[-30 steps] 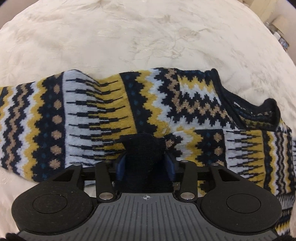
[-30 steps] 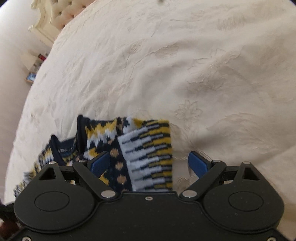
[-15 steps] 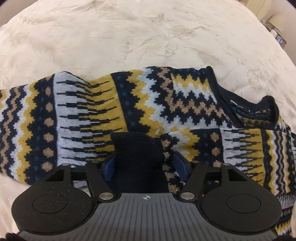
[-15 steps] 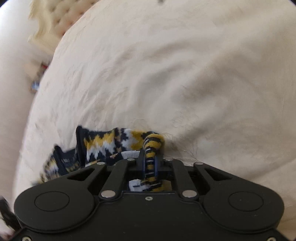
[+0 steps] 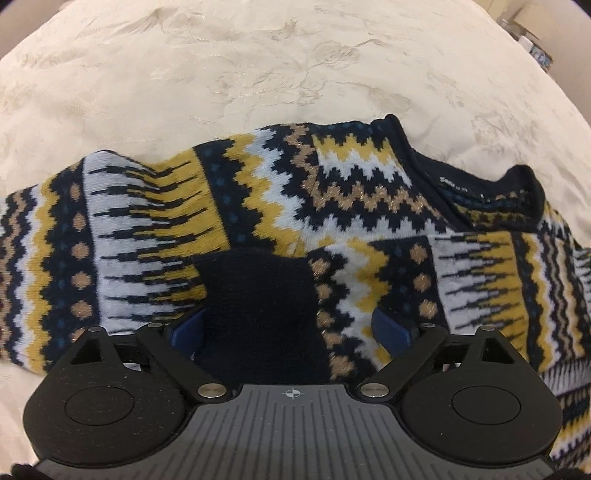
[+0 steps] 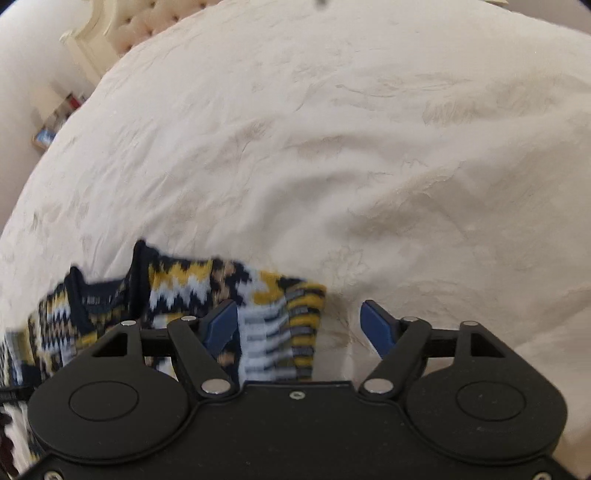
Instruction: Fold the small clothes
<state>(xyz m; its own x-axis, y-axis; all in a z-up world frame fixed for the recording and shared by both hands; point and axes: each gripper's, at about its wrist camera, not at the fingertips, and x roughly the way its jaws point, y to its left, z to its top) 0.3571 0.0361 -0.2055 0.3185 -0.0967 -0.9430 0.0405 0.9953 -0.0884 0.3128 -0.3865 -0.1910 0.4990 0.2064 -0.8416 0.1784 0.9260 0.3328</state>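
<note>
A small knit sweater [image 5: 295, 192] with navy, yellow, white and tan zigzag bands lies flat across the cream bedspread [image 5: 258, 66], its navy collar [image 5: 480, 177] at the right. My left gripper [image 5: 288, 325] is open, its blue pads either side of the sweater's dark navy cuff [image 5: 258, 295], which lies folded onto the body. In the right wrist view my right gripper [image 6: 299, 325] is open over the sweater's edge [image 6: 280, 332]; the fabric lies loose between the pads.
The cream embroidered bedspread [image 6: 332, 147] fills both views. A tufted headboard [image 6: 122, 33] and a bedside spot with small items [image 6: 48, 133] show at the upper left of the right wrist view. Boxes [image 5: 528, 33] stand beyond the bed's right edge.
My left gripper has opened wide and let go of the navy cuff. My right gripper, shut on the sweater's edge half a second ago, has opened and released it.
</note>
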